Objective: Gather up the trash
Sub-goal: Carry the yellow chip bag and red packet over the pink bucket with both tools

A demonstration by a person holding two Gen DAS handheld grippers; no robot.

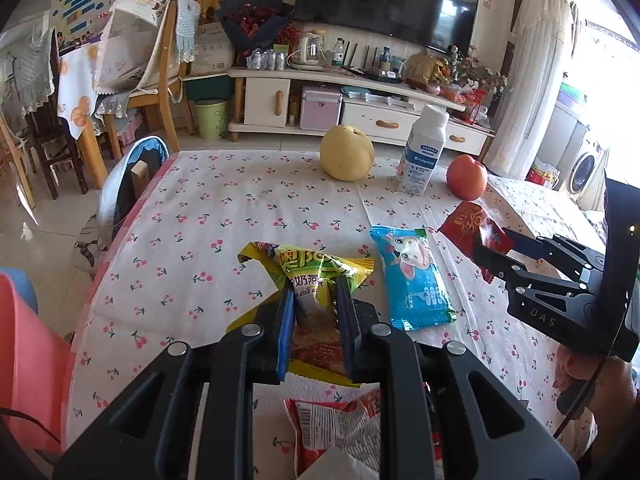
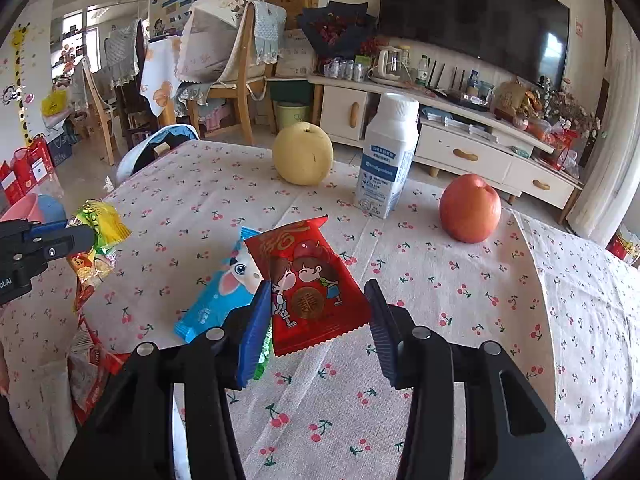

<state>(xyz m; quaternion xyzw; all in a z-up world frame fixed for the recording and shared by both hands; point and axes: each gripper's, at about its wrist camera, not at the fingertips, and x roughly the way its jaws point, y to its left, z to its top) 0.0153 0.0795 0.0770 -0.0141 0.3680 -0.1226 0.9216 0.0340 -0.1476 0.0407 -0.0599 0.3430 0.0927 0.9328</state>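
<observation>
My left gripper (image 1: 314,292) is shut on a yellow-green snack wrapper (image 1: 312,276) and holds it just above the table; it also shows in the right wrist view (image 2: 96,236). My right gripper (image 2: 318,300) stands around a red wrapper with a cartoon couple (image 2: 308,280), jaws wide, the left pad touching it; whether it grips is unclear. That red wrapper shows in the left wrist view (image 1: 474,226). A blue wrapper with a cartoon animal (image 1: 412,276) lies flat on the table between the grippers, also in the right wrist view (image 2: 218,292).
A yellow pear (image 1: 347,153), a white milk bottle (image 1: 423,150) and a red apple (image 1: 467,178) stand at the table's far side. A red-white crumpled wrapper (image 1: 340,428) lies near the front edge. A pink bin (image 1: 30,360) is at the left.
</observation>
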